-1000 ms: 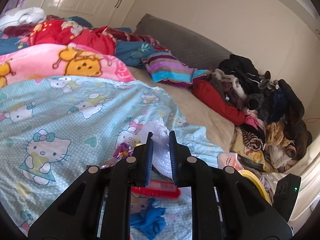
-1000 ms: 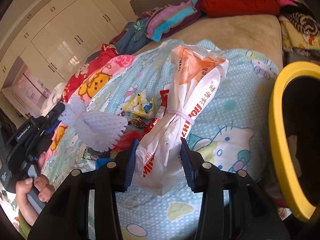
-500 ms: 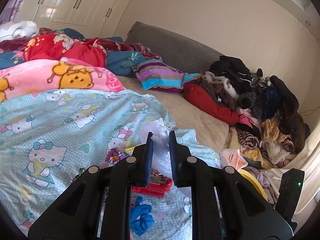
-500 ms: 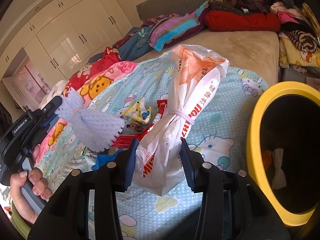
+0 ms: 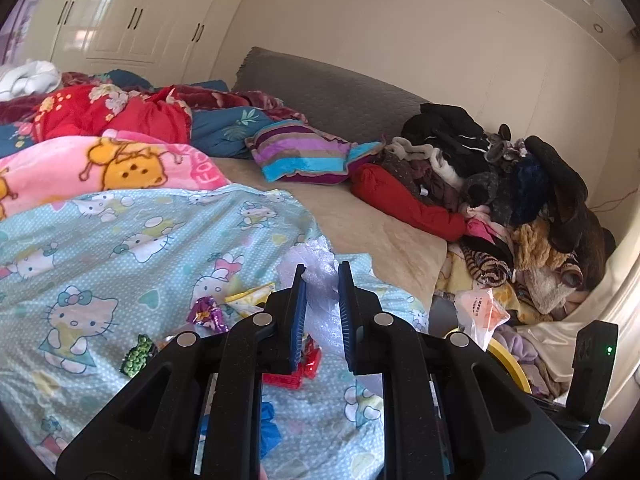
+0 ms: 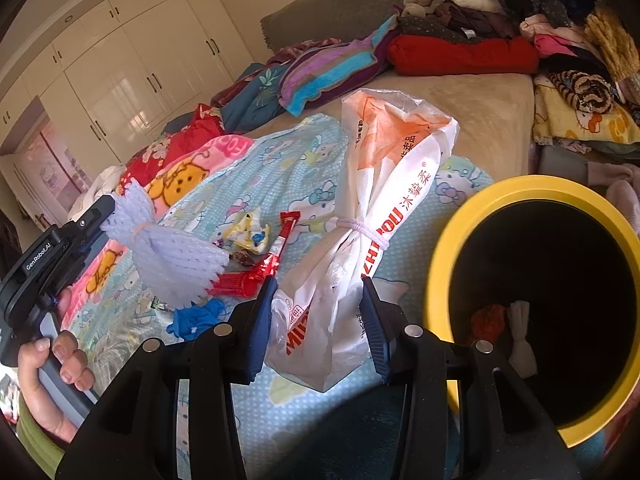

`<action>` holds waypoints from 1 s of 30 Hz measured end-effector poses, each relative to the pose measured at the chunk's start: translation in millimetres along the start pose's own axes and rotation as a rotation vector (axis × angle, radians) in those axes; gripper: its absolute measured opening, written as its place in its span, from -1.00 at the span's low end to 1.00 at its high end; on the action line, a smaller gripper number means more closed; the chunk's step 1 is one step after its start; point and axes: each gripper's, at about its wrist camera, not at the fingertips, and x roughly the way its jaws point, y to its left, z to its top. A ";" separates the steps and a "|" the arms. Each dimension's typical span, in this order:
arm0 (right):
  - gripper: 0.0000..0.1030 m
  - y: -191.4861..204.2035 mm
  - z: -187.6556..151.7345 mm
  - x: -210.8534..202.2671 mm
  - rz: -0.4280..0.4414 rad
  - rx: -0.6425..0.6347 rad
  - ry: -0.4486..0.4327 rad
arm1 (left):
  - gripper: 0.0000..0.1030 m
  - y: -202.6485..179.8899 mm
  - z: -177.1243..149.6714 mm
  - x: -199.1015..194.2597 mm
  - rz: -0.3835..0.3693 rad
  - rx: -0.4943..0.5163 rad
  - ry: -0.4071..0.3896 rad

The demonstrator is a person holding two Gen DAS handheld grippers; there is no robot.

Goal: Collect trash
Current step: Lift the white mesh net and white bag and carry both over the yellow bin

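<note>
Two loads are up off the bed: the right gripper (image 6: 320,320) clamps a tied white-and-orange plastic bag (image 6: 372,216) beside the yellow-rimmed black bin (image 6: 444,248); the left gripper (image 5: 322,300) pinches a pale lilac foam net (image 6: 168,256). Best swing the bag fully over the opening before letting go.

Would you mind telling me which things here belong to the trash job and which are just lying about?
Job: plastic bag in right gripper; foam net in left gripper; yellow bin; red wrapper; blue glove.
Lying about: striped pillow; clothes pile; pink blanket.
</note>
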 end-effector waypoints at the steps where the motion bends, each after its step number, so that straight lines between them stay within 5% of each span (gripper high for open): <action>1: -0.22 -1.4 0.8 -2.4 -0.004 -0.005 0.001 | -0.80 -2.0 -0.2 -0.4 -0.004 0.004 -0.001; 30: -0.22 -70.9 19.9 -81.8 -0.095 -0.025 -0.062 | -0.80 -81.2 -16.1 6.6 -0.107 0.129 0.021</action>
